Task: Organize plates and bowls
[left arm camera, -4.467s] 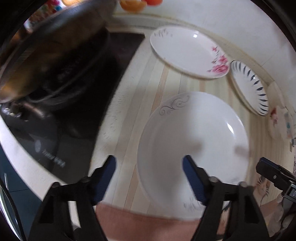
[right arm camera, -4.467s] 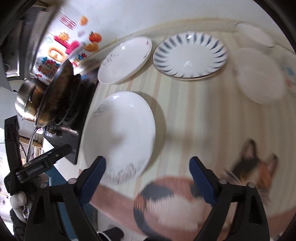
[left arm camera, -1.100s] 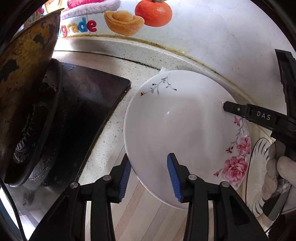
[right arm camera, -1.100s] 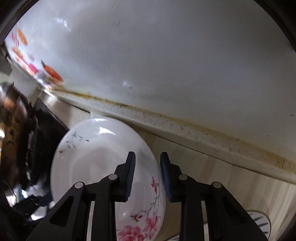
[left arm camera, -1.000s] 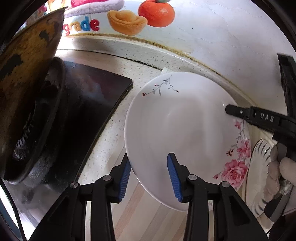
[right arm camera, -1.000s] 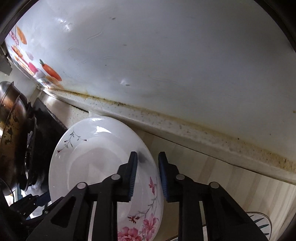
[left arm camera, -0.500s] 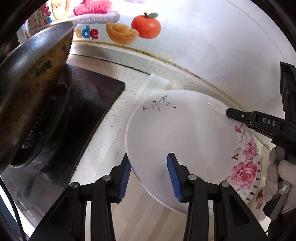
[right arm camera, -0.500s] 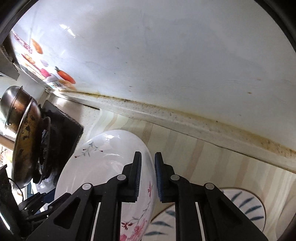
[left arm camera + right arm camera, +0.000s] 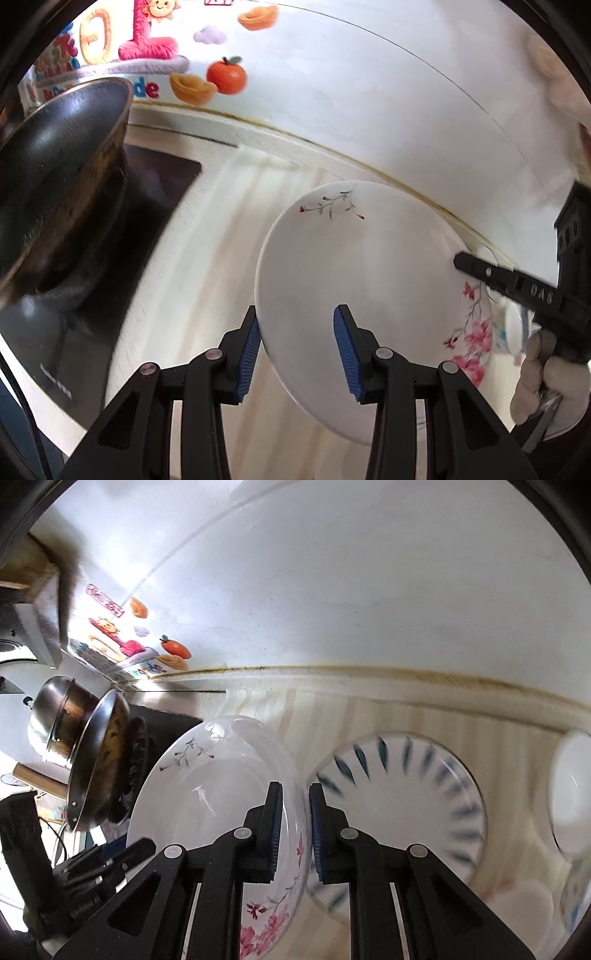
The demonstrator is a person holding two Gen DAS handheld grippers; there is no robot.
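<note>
Floral plate [image 9: 369, 280] between both down-tilted claws

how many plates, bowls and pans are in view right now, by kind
plates: 2, the white plate with pink flowers and the white plate with blue dashes
bowls: 1, the plain white bowl; the blurred dishes below it are not counted
pans: 2, the dark round wok and the shiny steel pot
total: 5

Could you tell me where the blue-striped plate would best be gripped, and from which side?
Probably its thin raised rim: the blue-striped plate lies flat on the counter, so slide one finger under the near edge, coming from the front.
</note>
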